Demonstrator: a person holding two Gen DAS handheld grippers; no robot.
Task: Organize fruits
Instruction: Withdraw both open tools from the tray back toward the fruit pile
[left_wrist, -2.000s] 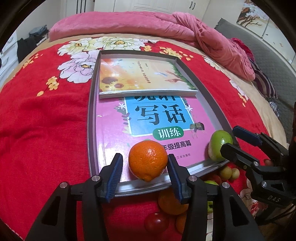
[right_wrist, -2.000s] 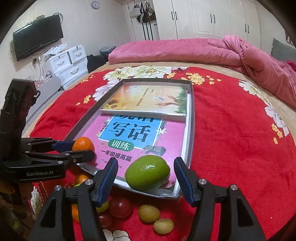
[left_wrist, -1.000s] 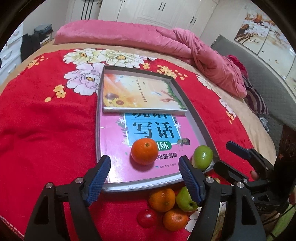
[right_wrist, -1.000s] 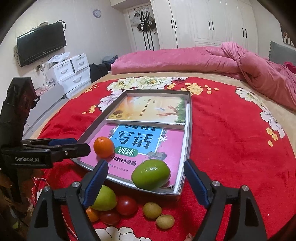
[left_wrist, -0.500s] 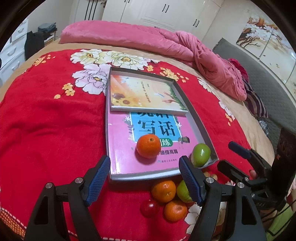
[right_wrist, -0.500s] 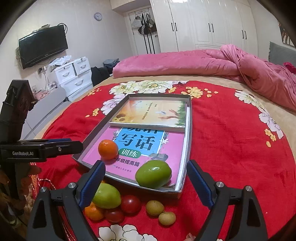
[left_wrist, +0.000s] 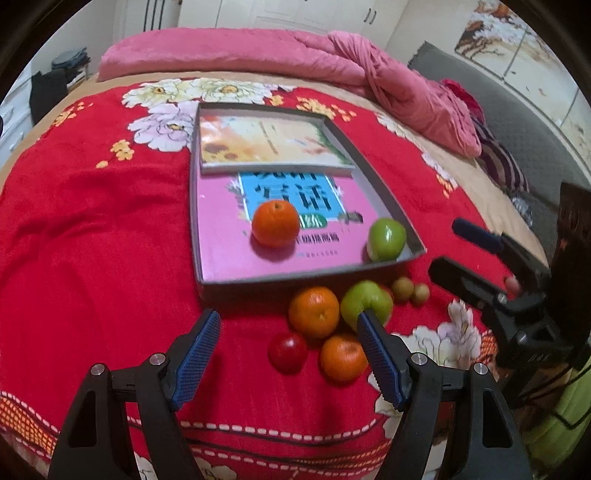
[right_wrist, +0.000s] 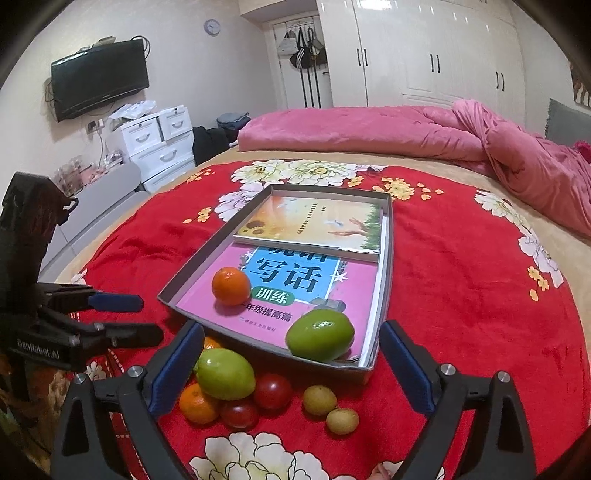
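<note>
Nearest, a loose cluster of fruit lies on the red floral blanket (right_wrist: 461, 295) just before the tray: a glossy green apple (right_wrist: 225, 373) resting on a small orange mandarin (right_wrist: 197, 404), two round red tomatoes (right_wrist: 272, 390), and two small yellow-brown fruits (right_wrist: 319, 399) to the right; beyond them the shallow grey rectangular tray (right_wrist: 386, 280) holds a pink Chinese workbook (right_wrist: 288, 280) with a yellow sunflower-cover book (right_wrist: 314, 225) on its far half; on the pink cover sit one smooth orange mandarin (right_wrist: 231, 286) at the near left and one shiny green fruit (right_wrist: 320, 340) in the near right corner (both touching nothing but the book); the left gripper (left_wrist: 288, 360) hovers over the cluster, blue-padded jaws spread wide and empty; the right gripper (right_wrist: 291, 363) hangs likewise, jaws wide apart, holding nothing.
</note>
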